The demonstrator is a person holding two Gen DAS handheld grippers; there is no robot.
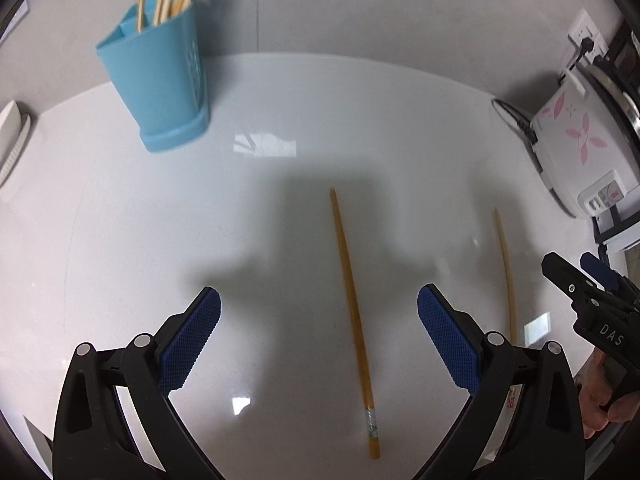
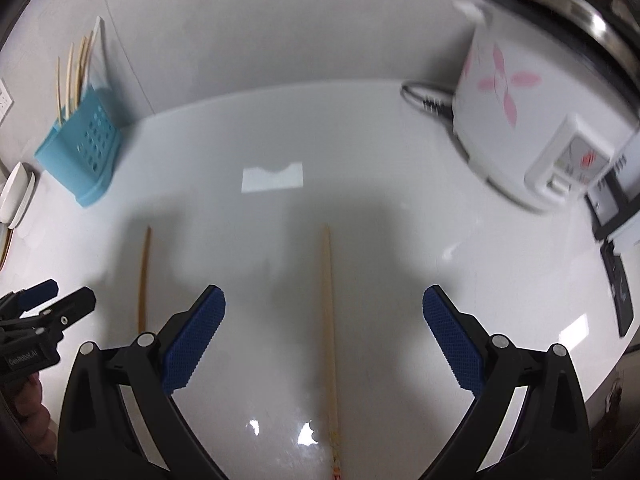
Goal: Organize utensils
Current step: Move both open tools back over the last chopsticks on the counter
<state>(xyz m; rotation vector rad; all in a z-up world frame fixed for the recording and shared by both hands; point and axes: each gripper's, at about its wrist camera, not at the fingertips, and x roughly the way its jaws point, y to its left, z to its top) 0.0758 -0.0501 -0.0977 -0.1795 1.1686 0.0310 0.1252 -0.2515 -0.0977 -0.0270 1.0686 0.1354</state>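
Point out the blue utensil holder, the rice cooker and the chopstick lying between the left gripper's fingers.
blue utensil holder [image 1: 160, 80], left wrist view, front wall.
rice cooker [image 2: 516, 112], right wrist view, white side.
chopstick [image 1: 352, 300], left wrist view, mid-shaft.

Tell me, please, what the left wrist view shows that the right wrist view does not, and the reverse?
Only the left wrist view shows the wall socket with its plug, and the darker chopstick from tip to end.

Only the right wrist view shows the holder's perforated side and the black device at the right edge.

Both show the blue utensil holder holding chopsticks, two loose chopsticks on the white counter, the rice cooker, and both grippers open.
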